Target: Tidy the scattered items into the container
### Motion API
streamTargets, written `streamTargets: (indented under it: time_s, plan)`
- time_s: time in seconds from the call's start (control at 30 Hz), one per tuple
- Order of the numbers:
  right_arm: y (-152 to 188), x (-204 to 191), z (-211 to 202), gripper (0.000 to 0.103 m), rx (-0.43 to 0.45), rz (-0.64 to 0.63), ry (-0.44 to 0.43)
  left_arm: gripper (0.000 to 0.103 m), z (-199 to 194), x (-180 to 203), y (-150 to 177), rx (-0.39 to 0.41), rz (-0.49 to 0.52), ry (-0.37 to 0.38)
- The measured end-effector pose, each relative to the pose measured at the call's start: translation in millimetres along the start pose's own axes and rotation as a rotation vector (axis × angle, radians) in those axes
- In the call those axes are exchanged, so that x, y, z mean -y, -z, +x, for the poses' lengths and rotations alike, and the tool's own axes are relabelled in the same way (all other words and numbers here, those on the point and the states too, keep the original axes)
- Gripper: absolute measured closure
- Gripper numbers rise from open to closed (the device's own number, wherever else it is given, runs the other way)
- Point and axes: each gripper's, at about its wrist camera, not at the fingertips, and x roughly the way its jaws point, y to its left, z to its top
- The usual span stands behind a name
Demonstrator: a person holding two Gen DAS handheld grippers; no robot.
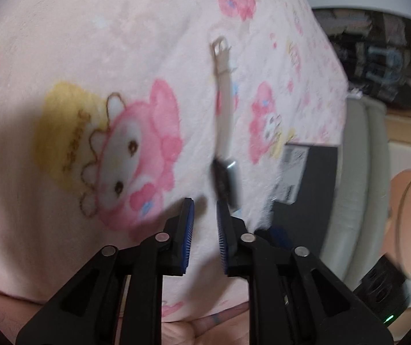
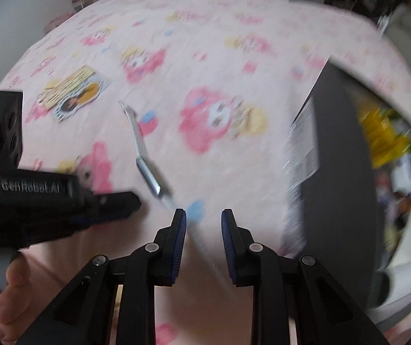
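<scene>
The left hand-held gripper [image 1: 205, 204], jaws apart, bears "GenRobot.AI" on its side. The right hand-held gripper [image 2: 204, 215] is also apart. The watch [image 1: 225, 132] lies on the pink cartoon blanket [image 1: 90, 43], near the dark container [image 2: 340, 172].

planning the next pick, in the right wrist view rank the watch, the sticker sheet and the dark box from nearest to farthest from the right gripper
1. Watch: just ahead and left of the open right gripper, band running away.
2. Dark box: off to the right, items already inside.
3. Sticker sheet: far left on the pink blanket.
</scene>
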Motion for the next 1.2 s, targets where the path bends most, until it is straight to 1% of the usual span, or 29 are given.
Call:
streamTargets:
  time_s: [0.07, 0.1, 0.13, 0.23, 0.27, 0.33, 0.37, 0.4, 0.43, 0.53, 0.6, 0.7, 0.87, 0.9, 1.0, 1.03, 1.1, 1.2]
  plan:
    - [-0.4, -1.6, -3.6, 0.081, 0.005, -0.014, -0.019, 0.079, -2.8, -2.4, -3.8, 0.021, -0.025, 0.041]
    - [2.4, -1.6, -4.1, 0.081, -0.006, -0.012, -0.038, 0.077, -2.7, -1.9, -5.9, 0.030, -0.026, 0.044]
    - [6.3, -1.3, -4.7, 0.081, -0.018, -0.008, -0.053, 0.073, -1.4, -0.5, -8.0, 0.038, -0.016, 0.031]
    - [16.4, -1.7, -7.8, 0.081, -0.048, 0.035, -0.065, 0.072, 8.3, 2.9, -16.1, 0.047, 0.008, -0.050]
    - [20.0, -1.2, -12.1, 0.081, -0.046, 0.052, -0.077, 0.073, 12.0, 3.4, -17.6, 0.043, 0.005, -0.053]
    - [25.4, -2.9, -16.1, 0.081, -0.048, 0.064, -0.128, 0.075, 15.9, 6.3, -19.2, 0.047, 0.017, -0.059]
    - [28.1, -3.4, -17.6, 0.081, -0.055, 0.066, -0.158, 0.078, 16.9, 8.3, -19.4, 0.053, 0.028, -0.065]
    - [29.5, -4.9, -13.1, 0.081, -0.073, 0.068, -0.174, 0.091, 17.8, 10.5, -18.8, 0.057, 0.041, -0.078]
    - [30.4, -6.8, -5.7, 0.081, -0.096, 0.069, -0.183, 0.093, 18.4, 12.3, -17.6, 0.062, 0.050, -0.088]
    - [30.9, -6.0, 19.9, 0.081, -0.152, 0.095, -0.161, 0.094, 10.9, 11.5, -9.9, 0.076, 0.052, -0.101]
    - [28.4, -4.2, 28.9, 0.081, -0.167, 0.108, -0.149, 0.094, 1.4, 8.0, -4.0, 0.088, 0.045, -0.111]
    - [20.5, -0.8, 26.4, 0.081, -0.138, 0.121, -0.133, 0.094, -6.4, 2.1, 4.6, 0.096, 0.020, -0.126]
    - [6.8, 12.5, 19.7, 0.081, -0.069, 0.149, -0.053, 0.094, -15.0, -3.9, 16.3, 0.107, -0.010, -0.154]
    - [5.4, 14.4, 18.4, 0.081, -0.062, 0.155, -0.050, 0.094, -15.1, -3.5, 17.0, 0.109, -0.012, -0.156]
    - [9.4, 14.4, 7.4, 0.081, -0.062, 0.178, -0.109, 0.085, -21.9, -8.0, 17.1, 0.132, -0.035, -0.116]
    - [13.0, 13.0, 2.7, 0.081, -0.064, 0.178, -0.132, 0.083, -24.8, -10.4, 16.7, 0.142, -0.046, -0.102]
    - [20.7, 9.7, -0.9, 0.080, -0.085, 0.179, -0.190, 0.083, -27.1, -14.0, 13.8, 0.160, -0.067, -0.088]
    - [31.3, 6.7, 6.6, 0.080, -0.138, 0.197, -0.273, 0.083, -22.5, -19.5, 6.0, 0.174, -0.108, -0.101]
